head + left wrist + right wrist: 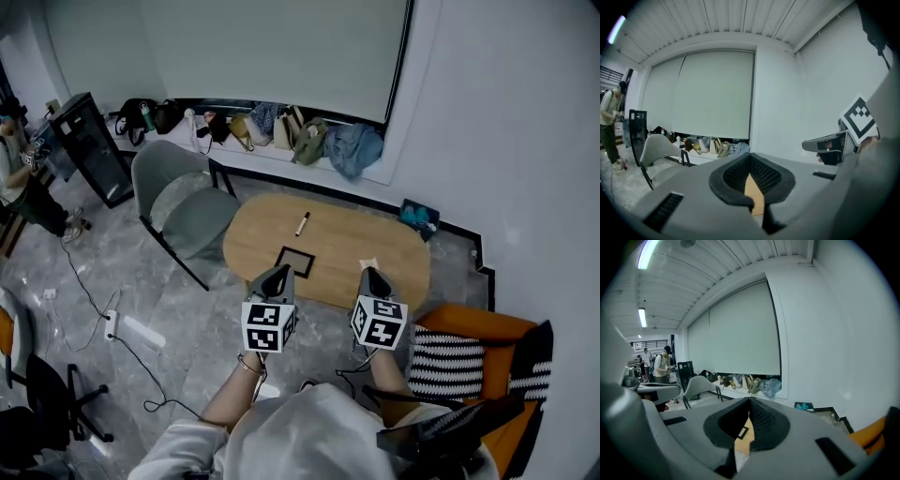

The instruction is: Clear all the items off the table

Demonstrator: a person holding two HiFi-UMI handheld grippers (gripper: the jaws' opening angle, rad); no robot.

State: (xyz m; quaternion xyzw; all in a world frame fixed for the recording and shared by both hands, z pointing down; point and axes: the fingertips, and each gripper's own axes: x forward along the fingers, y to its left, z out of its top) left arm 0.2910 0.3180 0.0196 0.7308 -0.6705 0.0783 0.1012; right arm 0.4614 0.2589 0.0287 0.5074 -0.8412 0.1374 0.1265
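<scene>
On your bench (380, 234) a pen (302, 223) lies toward the far edge, a flat frame (295, 262) nearer you. A chair (183, 202) stands left of the bench, bags (309, 141) behind it.

A grey chair (187, 202) is standing at the bench's (356, 239) 10 o'clock, an orange armchair (473, 323) at 4 o'clock.

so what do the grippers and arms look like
The left gripper and right gripper are grey wedges with black textured pads. Each carries a white cube with black square markers. The person wears a white top and a bracelet on the left wrist.
</scene>
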